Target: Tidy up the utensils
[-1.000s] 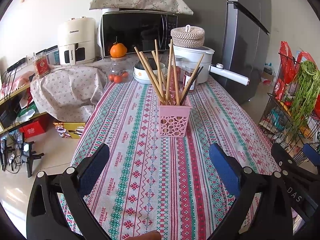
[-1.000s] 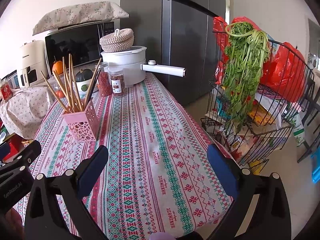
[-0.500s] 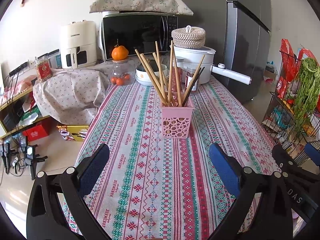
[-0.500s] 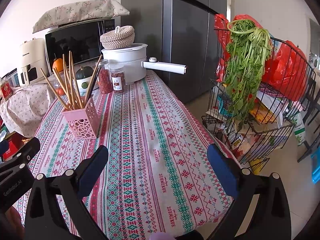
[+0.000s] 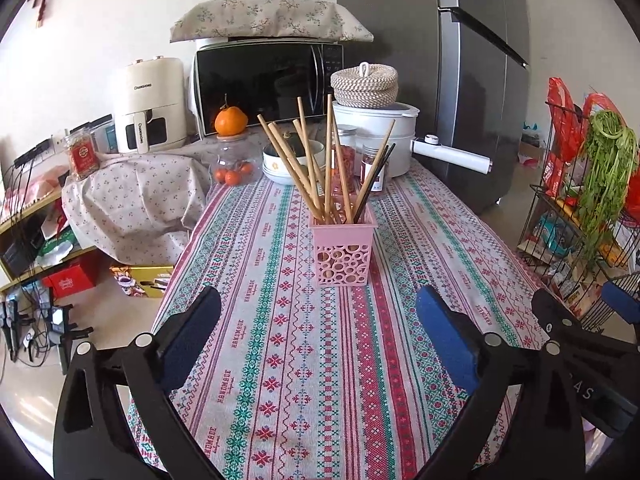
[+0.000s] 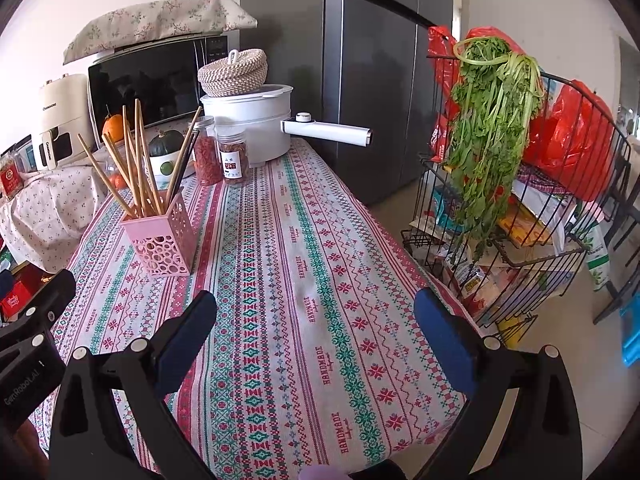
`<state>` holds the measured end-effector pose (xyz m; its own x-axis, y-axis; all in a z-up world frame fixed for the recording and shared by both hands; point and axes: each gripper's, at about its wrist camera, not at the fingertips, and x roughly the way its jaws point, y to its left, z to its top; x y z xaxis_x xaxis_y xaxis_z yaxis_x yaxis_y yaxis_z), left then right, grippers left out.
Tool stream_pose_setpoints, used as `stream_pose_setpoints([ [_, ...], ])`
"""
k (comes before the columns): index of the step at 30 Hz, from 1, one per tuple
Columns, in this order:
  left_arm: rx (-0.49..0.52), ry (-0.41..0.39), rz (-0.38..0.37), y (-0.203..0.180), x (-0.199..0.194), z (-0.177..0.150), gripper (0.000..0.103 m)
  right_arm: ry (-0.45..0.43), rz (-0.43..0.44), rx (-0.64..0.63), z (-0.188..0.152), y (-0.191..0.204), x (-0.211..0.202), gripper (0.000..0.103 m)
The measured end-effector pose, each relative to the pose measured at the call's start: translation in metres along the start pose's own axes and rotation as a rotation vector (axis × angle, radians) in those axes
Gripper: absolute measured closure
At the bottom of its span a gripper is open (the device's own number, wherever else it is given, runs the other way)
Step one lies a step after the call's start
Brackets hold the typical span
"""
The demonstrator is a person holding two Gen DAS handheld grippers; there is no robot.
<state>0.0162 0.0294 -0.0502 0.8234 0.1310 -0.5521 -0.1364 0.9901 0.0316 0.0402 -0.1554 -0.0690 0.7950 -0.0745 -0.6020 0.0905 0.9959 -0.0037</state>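
Note:
A pink perforated holder (image 5: 344,252) stands upright in the middle of the patterned tablecloth (image 5: 280,352), holding several wooden chopsticks (image 5: 316,172) and a dark pair. In the right wrist view the same holder (image 6: 162,246) sits at the left with its chopsticks (image 6: 134,164). My left gripper (image 5: 318,322) is open above the near part of the table, well short of the holder, with nothing between its fingers. My right gripper (image 6: 316,322) is open too, over the cloth to the right of the holder. Each gripper shows at the edge of the other's view.
At the table's far end stand a white pot with a long handle (image 5: 384,136), two spice jars (image 6: 232,156), a bowl (image 5: 288,160), a jar of tomatoes (image 5: 234,160) and a microwave (image 5: 268,84). A wire rack with greens (image 6: 492,128) flanks the right edge.
Both grippers have drawn back and risen slightly, so the holder sits a little farther and lower in view. Both stayed open and empty.

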Motion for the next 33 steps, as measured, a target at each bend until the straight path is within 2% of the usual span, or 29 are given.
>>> stream_pose_setpoints([
  [19, -0.011, 0.050, 0.001, 0.0027, 0.0076, -0.0002, 0.007, -0.008, -0.005, 0.008, 0.0003, 0.0005, -0.0017, 0.007],
  [33, -0.010, 0.052, 0.005, 0.0031, 0.0088, -0.0012, 0.007, -0.003, -0.004, 0.006, -0.0001, 0.0003, -0.0004, 0.007],
])
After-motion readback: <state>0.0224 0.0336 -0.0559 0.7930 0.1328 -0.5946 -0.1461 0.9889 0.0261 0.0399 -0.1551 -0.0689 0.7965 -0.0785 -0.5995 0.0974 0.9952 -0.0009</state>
